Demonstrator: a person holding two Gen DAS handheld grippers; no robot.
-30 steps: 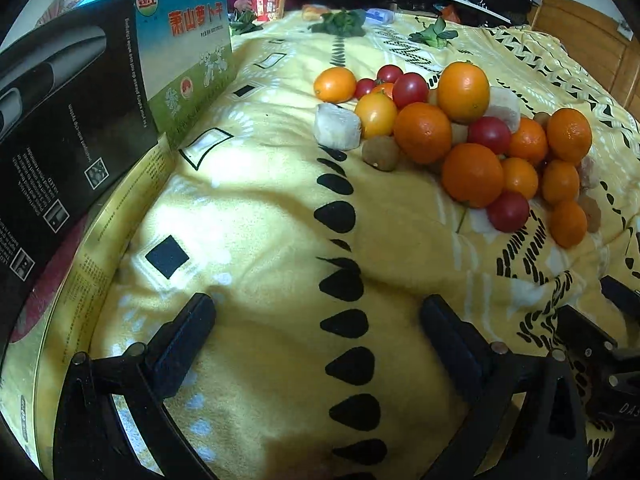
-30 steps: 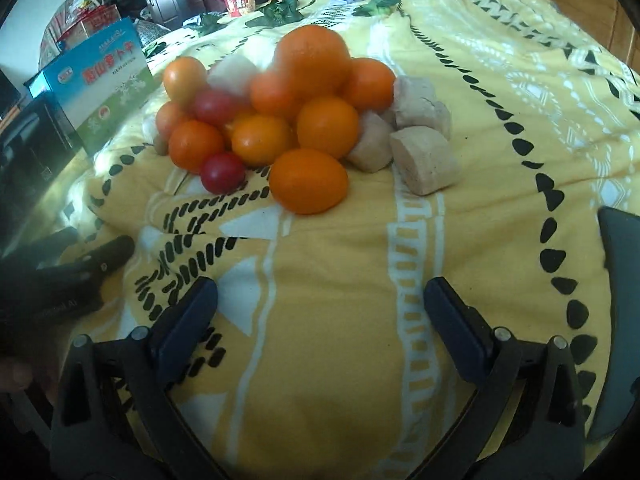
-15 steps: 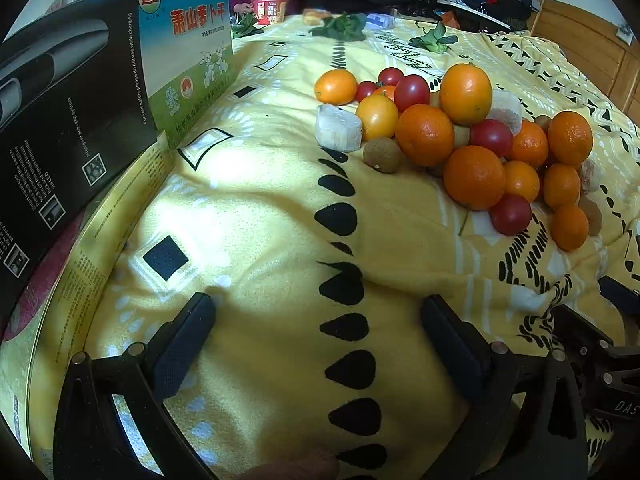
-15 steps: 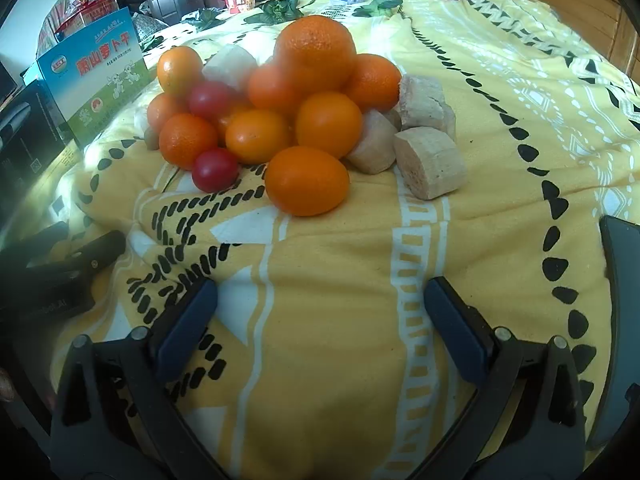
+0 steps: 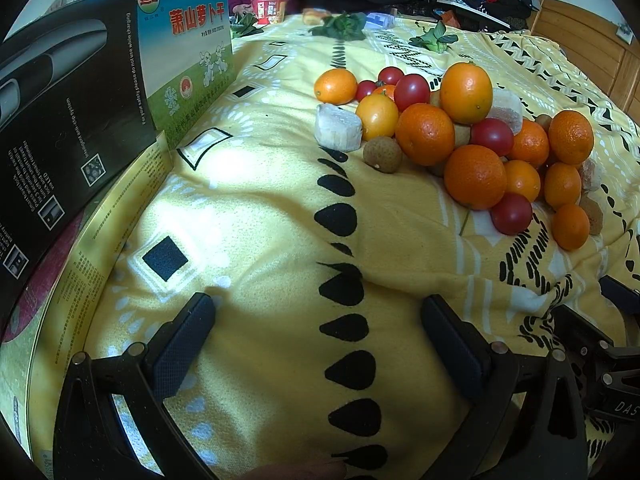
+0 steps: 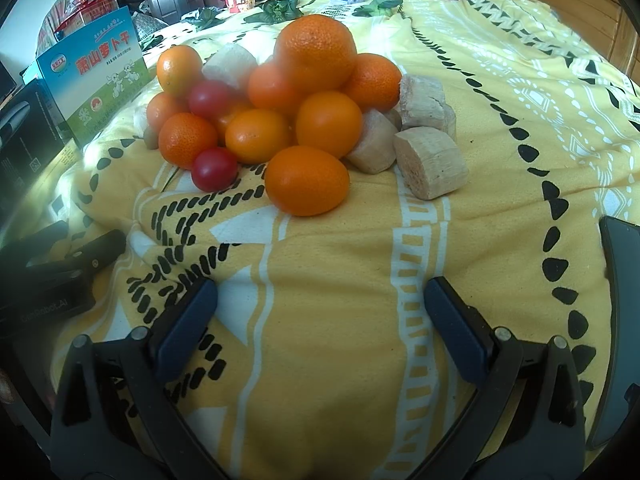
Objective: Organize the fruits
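Observation:
A pile of fruit lies on a yellow patterned cloth (image 5: 260, 220): oranges (image 5: 425, 133), red cherry tomatoes (image 5: 511, 213), a brown longan (image 5: 382, 154) and pale cut chunks (image 5: 338, 127). In the right wrist view the pile is straight ahead, with a kumquat (image 6: 306, 185) nearest, a red tomato (image 6: 214, 168) to its left and pale chunks (image 6: 430, 168) to its right. My left gripper (image 5: 318, 336) is open and empty, short of the pile and to its left. My right gripper (image 6: 320, 316) is open and empty, just short of the kumquat.
A black box (image 5: 60, 128) and a blue-green carton (image 5: 186, 52) stand along the left. A gold round tin (image 5: 80, 272) lies under them. Leafy greens (image 5: 340, 26) and a red cup (image 5: 270, 10) sit at the far edge. A dark flat object (image 6: 620, 304) lies at right.
Both grippers have crept forward toward the fruit pile, which looks slightly larger and nearer. Both stay open. No fruit has moved.

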